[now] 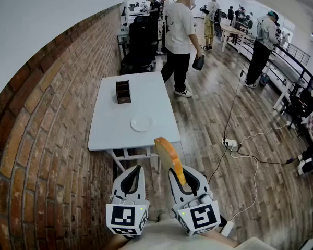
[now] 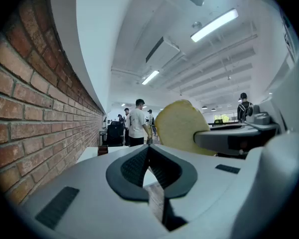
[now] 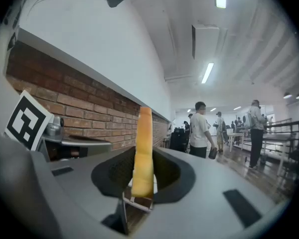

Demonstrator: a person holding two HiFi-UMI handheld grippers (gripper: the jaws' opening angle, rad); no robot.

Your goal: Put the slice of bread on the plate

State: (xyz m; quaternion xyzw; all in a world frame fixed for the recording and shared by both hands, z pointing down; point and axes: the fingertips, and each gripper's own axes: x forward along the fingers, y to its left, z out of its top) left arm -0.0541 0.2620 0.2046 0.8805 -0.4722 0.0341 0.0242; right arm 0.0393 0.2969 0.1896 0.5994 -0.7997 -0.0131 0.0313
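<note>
My right gripper (image 1: 178, 174) is shut on a slice of bread (image 1: 169, 156) and holds it upright, edge toward me. In the right gripper view the bread (image 3: 142, 153) stands edge-on between the dark pads of the right gripper (image 3: 142, 180). My left gripper (image 1: 135, 170) hangs beside it, shut, with nothing between its fingers. The left gripper view shows its own jaws (image 2: 148, 148) meeting at the tip, with the bread's pale face (image 2: 182, 126) to the right. A white plate (image 1: 141, 123) lies on the near part of a white table (image 1: 109, 129) ahead, well beyond both grippers.
A brown wooden box (image 1: 123, 92) stands on the table behind the plate. A brick wall (image 1: 52, 139) runs along the left. A person in a white shirt (image 1: 180, 30) stands past the table, with others farther back. A power strip and cables (image 1: 229, 144) lie on the wooden floor to the right.
</note>
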